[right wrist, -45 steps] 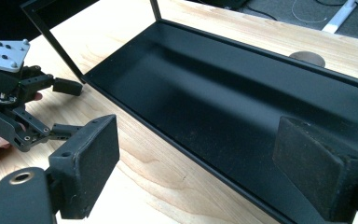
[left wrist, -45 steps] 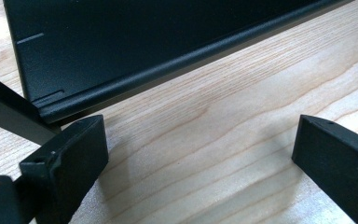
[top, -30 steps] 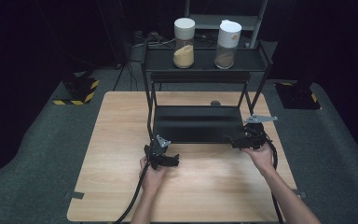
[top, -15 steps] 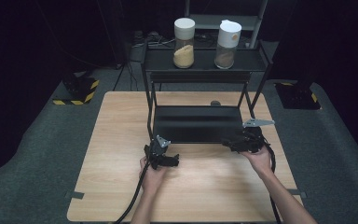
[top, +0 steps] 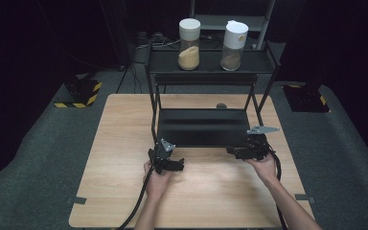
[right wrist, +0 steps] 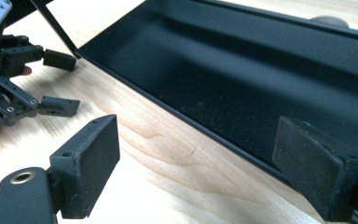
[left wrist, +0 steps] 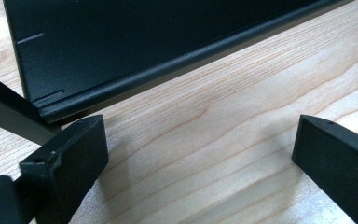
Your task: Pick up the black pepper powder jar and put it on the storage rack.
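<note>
Two claws rest low on a wooden counter (top: 124, 143) at the front edge of a black rack's bottom tray (top: 203, 127). Left claw (top: 172, 165), gripped in the person's left hand (top: 155, 179), stands with its jaws spread and nothing between them; in the left gripper view bare wood lies in the gap, and the tray's (left wrist: 168, 51) rounded front lip runs just beyond the jaw tips, with a rack leg (left wrist: 9, 116) right behind one jaw. Right claw (top: 237, 152), gripped in the right hand (top: 263, 165), also stands spread and pinches nothing. In the right gripper view one jaw sits over the wood and the other is in front of the tray's (right wrist: 242, 70) front rim, so the rim passes between the two without either pad pressing on it; whether that jaw touches the tray cannot be told. Beyond the wood-side jaw, farther off in that same view, the left claw (right wrist: 58, 84) shows with its fingers apart.

Past both claws, the rack (top: 153, 96) rises to a top shelf (top: 211, 62) that carries two jars, well apart from the claws: a white-lidded jar (top: 189, 44) of pale yellow grains and, beside it, a second jar (top: 235, 44) of browner grains. A small dark round object (top: 221, 106) lies on the counter behind the tray. Cables trail from each claw back toward the person.
</note>
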Available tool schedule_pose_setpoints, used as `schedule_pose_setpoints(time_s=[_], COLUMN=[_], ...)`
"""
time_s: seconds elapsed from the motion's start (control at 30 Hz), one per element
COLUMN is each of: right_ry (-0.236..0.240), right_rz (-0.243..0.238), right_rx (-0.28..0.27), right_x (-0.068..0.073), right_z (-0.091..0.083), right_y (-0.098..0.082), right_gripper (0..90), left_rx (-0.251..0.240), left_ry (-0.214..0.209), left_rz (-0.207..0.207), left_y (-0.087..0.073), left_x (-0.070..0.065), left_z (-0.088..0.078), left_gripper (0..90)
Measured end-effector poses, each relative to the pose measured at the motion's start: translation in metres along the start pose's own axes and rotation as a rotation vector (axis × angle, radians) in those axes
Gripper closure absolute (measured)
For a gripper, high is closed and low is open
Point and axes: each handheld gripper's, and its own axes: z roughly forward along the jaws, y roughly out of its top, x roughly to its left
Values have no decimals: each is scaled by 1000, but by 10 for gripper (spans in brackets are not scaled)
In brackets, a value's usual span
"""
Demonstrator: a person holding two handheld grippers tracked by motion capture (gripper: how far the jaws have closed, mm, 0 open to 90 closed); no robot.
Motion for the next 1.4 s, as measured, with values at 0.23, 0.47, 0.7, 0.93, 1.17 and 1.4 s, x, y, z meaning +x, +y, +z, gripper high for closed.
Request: schedule_pose_setpoints(time_s=[0.23,0.47,0.7,0.93,1.17,1.4], right_ry=[-7,-10,-21,-39,-39,-46], right_rz=[-2,2,-4,-9,-14,-17], right_rx=[10,20,36,59,72,85], right_x=[3,4,8,14,18,24], right_z=[4,7,13,22,29,35], right_y=[-7,-12,-18,-26,-32,-39], right_gripper=[139,139,138,138,137,136], left_rx=[0,0,0,0,0,-1], left_ry=[0,0,0,0,0,0], left_rz=[0,0,0,0,0,0], left_y=[0,0,0,0,0,0], left_x=[0,0,0,0,0,0], left_z=[0,0,0,0,0,0], left_gripper=[35,35,35,36,36,36])
